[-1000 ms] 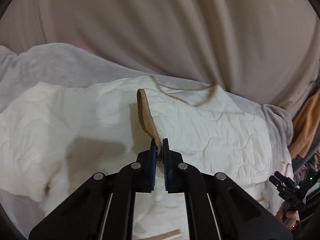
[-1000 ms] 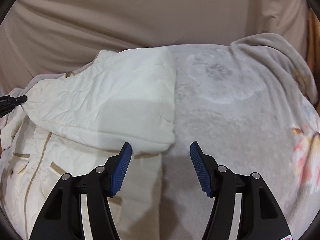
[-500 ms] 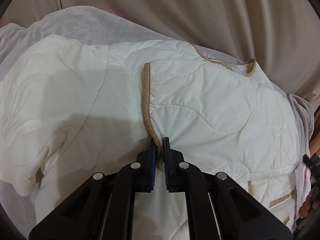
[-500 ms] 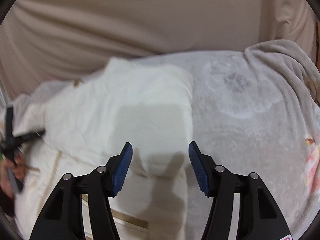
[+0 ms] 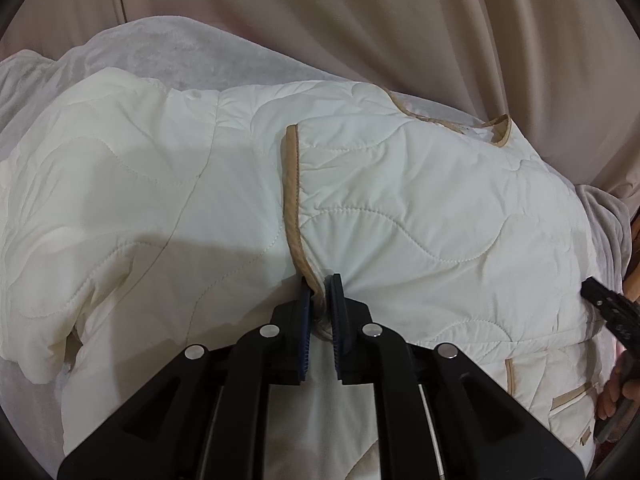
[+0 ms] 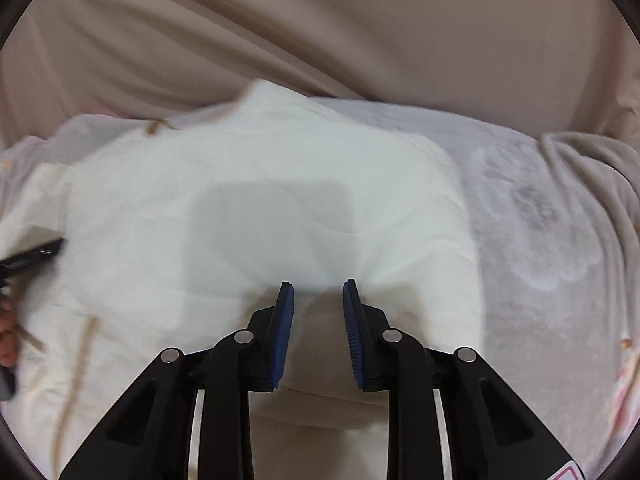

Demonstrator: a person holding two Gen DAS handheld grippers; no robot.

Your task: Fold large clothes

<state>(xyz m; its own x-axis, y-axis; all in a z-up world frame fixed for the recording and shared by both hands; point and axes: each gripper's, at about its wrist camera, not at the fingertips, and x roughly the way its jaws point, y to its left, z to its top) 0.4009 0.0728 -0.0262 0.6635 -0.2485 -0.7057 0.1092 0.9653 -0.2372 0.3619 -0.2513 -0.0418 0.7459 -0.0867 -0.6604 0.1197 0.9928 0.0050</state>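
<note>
A cream quilted jacket [image 5: 400,208] with tan trim [image 5: 294,200] lies spread on the bed. My left gripper [image 5: 320,292] pinches the trimmed front edge low against the jacket; its jaws are just starting to open, with the trim still between the pads. In the right wrist view the same jacket [image 6: 260,200] shows blurred, as a folded cream slab. My right gripper [image 6: 318,296] hangs over its near part, jaws closing, with a ridge of cream fabric between them that the pads do not clearly press. Each gripper peeks into the other's view: right gripper [image 5: 612,308], left gripper [image 6: 32,256].
A pale grey fleece blanket [image 6: 540,240] covers the bed and runs bare to the right of the jacket. A beige draped cloth [image 5: 400,20] hangs behind the bed. A person's hand [image 5: 618,392] shows at the right edge, and fingers [image 6: 8,344] at the left edge.
My left gripper has sunk, laying the trimmed flap down flat on the jacket. My right gripper has slid left over the folded jacket and its jaws have narrowed.
</note>
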